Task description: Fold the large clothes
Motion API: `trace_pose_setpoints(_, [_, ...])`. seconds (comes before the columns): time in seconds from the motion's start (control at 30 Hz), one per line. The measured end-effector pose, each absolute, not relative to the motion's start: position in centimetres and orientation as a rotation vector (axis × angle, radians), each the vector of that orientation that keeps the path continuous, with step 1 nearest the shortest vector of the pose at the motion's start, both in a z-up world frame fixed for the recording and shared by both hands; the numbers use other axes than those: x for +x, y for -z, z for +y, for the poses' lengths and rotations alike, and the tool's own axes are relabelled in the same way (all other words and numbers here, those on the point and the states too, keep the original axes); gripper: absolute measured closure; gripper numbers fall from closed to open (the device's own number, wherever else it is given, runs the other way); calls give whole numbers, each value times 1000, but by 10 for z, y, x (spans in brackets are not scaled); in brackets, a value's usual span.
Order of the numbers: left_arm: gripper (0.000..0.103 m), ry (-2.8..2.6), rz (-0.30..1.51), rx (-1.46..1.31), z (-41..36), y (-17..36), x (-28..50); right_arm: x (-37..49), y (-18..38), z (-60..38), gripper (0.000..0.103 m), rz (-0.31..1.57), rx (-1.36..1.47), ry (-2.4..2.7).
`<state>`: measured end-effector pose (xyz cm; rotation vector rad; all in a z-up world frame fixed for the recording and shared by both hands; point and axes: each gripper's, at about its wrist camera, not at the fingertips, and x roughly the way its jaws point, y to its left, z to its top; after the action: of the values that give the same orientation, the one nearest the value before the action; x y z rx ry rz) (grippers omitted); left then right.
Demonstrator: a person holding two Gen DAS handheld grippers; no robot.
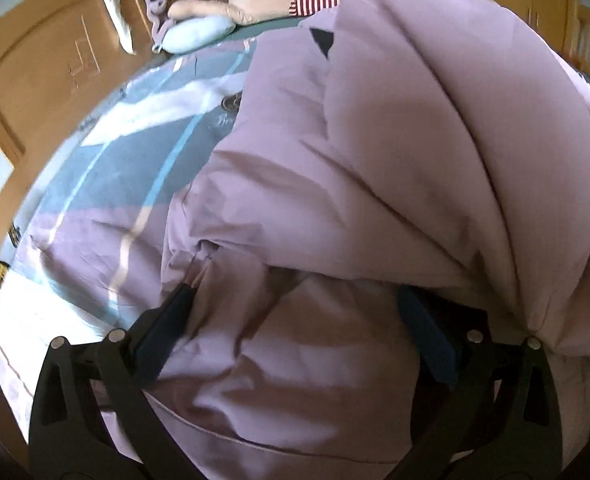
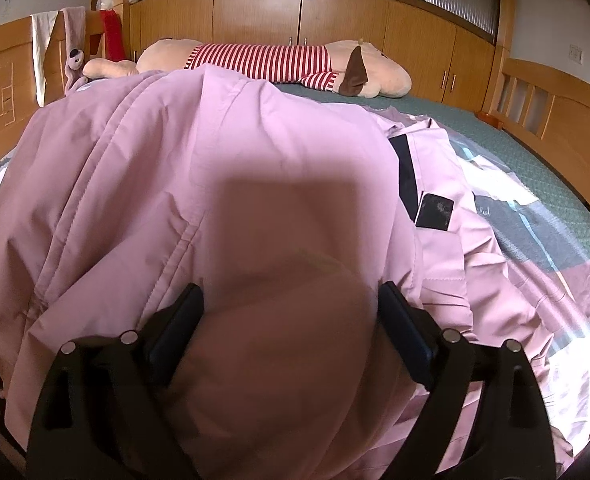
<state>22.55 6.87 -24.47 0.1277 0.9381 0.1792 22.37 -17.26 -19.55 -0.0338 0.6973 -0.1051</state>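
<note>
A large padded mauve-pink jacket (image 1: pixel 395 168) lies bunched on the bed and fills both views (image 2: pixel 223 168). My left gripper (image 1: pixel 295 300) has its fingers wide apart, with jacket fabric mounded between them and a fold draped over the right finger (image 1: pixel 427 336). My right gripper (image 2: pixel 291 296) also stands open, with a thick bulge of the jacket between its fingers. Neither gripper pinches the cloth. A black trim strip and a black patch (image 2: pixel 435 212) show on the jacket's right part.
The bed has a teal mattress (image 2: pixel 495 128) and a grey, white and blue patterned sheet (image 1: pixel 135 128). A big plush toy in a red-striped shirt (image 2: pixel 263 60) and a pale blue pillow (image 1: pixel 195 36) lie at the far end. Wooden bed rails and cabinets (image 2: pixel 335 20) surround it.
</note>
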Motion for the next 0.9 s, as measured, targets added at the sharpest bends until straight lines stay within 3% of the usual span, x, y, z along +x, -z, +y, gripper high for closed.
trace_pose_setpoints(0.23, [2, -131, 890, -53, 85, 226, 211, 223, 196, -173, 13, 696, -25, 101])
trace_pose_setpoints(0.4, [2, -63, 738, -104, 80, 200, 195, 223, 196, -174, 12, 695, -16, 95])
trace_pose_setpoints(0.5, [2, -52, 793, -10, 64, 213, 203, 224, 196, -174, 12, 696, -13, 94])
trace_pose_setpoints(0.6, [2, -72, 970, 93, 54, 250, 223, 224, 196, -174, 12, 695, -13, 94])
trace_pose_setpoints(0.83, [2, -76, 971, 118, 50, 253, 225, 222, 191, -176, 12, 701, -14, 87])
trace_pose_setpoints(0.9, [2, -75, 969, 114, 51, 253, 225, 201, 170, -183, 12, 629, 44, 56])
